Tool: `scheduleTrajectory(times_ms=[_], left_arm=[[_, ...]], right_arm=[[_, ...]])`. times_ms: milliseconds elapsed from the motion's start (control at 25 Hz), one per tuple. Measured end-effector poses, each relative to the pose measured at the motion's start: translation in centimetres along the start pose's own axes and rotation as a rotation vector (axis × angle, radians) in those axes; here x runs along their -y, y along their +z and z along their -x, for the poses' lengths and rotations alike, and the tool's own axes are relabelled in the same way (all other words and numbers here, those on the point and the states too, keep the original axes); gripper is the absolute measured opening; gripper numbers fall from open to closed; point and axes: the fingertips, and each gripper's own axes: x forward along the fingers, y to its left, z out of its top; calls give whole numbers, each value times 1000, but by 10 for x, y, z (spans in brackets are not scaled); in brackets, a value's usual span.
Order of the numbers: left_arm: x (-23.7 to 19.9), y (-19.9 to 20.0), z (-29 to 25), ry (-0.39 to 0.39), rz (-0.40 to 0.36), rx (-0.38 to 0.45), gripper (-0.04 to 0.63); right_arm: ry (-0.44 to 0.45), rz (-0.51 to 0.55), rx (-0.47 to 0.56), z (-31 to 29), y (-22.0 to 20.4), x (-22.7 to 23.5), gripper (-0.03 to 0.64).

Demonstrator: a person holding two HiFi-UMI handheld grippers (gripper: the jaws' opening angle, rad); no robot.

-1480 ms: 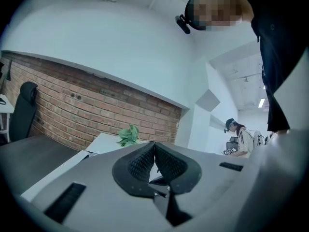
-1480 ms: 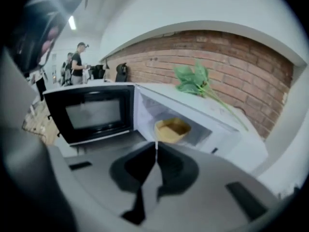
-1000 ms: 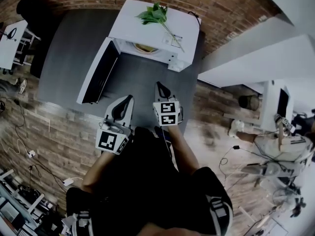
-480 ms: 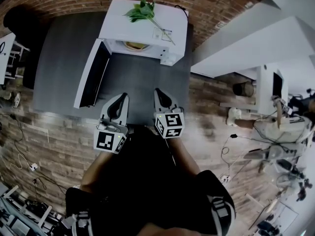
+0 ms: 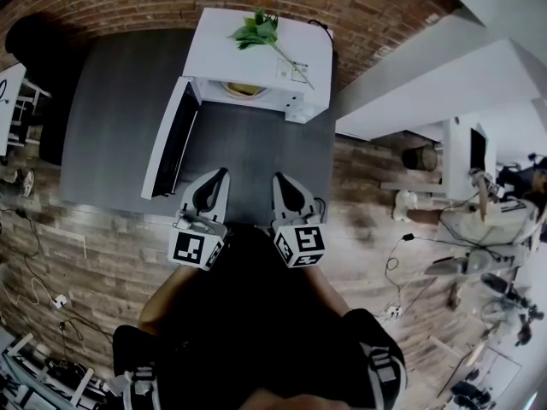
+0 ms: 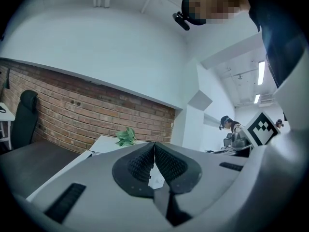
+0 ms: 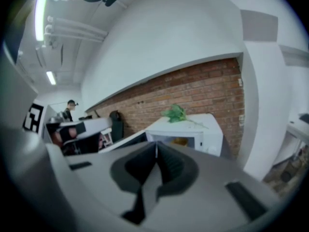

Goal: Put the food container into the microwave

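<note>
I saw left claw point(image 6: 154, 146), right claw point(image 7: 156, 146) clenched, empty | food container point(image 7: 179, 141) in microwave point(image 7: 206, 127) at 12 o'clock: right gripper view showed it, left gripper view didn't.

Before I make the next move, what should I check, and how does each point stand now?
1. Microwave door open: ok, swung wide to the left.
2. Container inside: a yellowish thing shows in the cavity, but how far in, cannot tell.
3. Left gripper free: ok, fingers together, nothing between them.
4. Right gripper free: ok, fingers together, empty.
5. Door's path clear: ok, bare table in front.
6. Plant out of the way: ok, lying on the microwave's top.
</note>
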Motion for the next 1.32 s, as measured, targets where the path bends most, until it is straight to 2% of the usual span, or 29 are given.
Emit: scheduleTrajectory(times_ms=[440, 920, 1320], left_arm=[[-11, -1, 9, -26, 8, 0, 38], [-23, -1, 14, -12, 34, -10, 38], [-24, -3, 14, -18, 39, -12, 38]], right_arm=[[5, -18, 30, -4, 4, -13, 32], [36, -3, 83, -6, 23, -31, 32], [40, -1, 82, -8, 22, -35, 32]])
